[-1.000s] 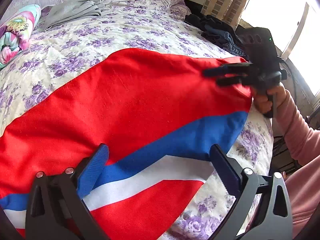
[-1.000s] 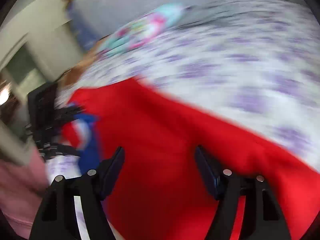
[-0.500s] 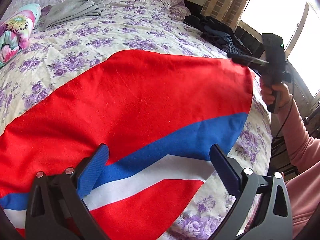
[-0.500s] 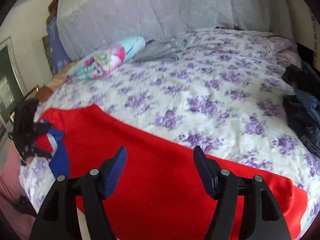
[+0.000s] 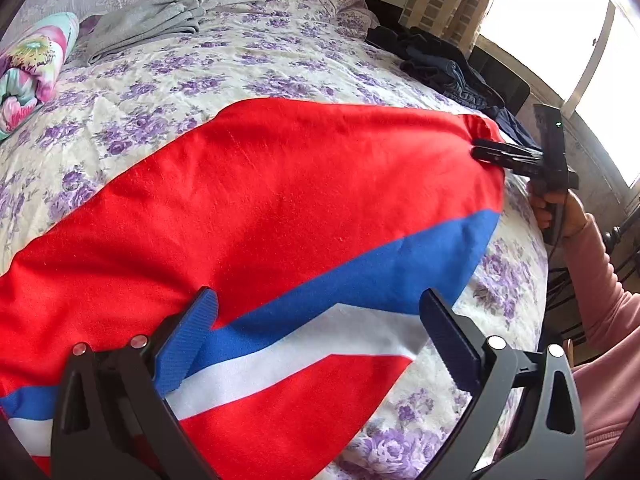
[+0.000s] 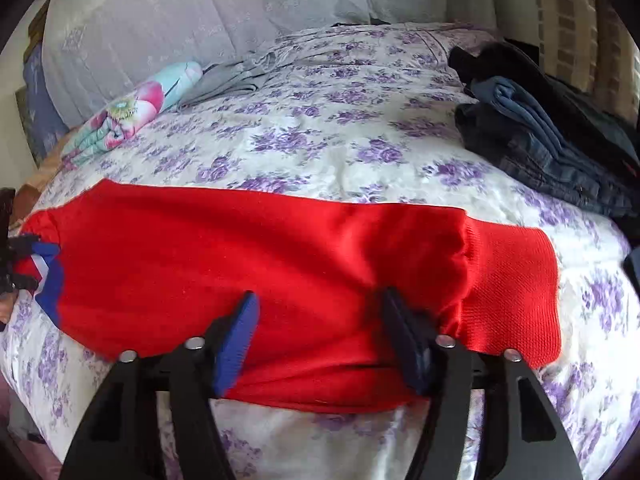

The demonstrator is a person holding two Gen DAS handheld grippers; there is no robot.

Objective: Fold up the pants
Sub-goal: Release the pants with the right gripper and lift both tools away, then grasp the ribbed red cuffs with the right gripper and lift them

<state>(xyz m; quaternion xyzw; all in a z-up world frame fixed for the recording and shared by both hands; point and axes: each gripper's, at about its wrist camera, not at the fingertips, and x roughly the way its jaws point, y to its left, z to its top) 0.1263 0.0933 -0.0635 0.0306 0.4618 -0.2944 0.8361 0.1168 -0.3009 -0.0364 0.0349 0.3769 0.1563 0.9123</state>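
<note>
The red pants (image 5: 256,196) with blue and white side stripes lie flat along the near edge of the floral bed; they also show in the right wrist view (image 6: 248,256). My left gripper (image 5: 316,336) is open just above the striped end, holding nothing. My right gripper (image 6: 320,340) is open at the ribbed red cuff end (image 6: 516,288), its fingers low over the cloth. In the left wrist view the right gripper (image 5: 486,154) shows at the far cuff edge. In the right wrist view the left gripper (image 6: 16,264) shows at the far left by the stripes.
A pile of dark jeans and clothes (image 6: 552,148) sits at the bed's right side. A floral rolled bundle (image 6: 132,112) and a folded grey garment (image 6: 236,76) lie near the headboard. A window (image 5: 600,40) and my pink-sleeved arm (image 5: 608,320) are to the right.
My right gripper swung away from the cuff, then came back down low at the cuff end. The left gripper and the pants have stayed in place.
</note>
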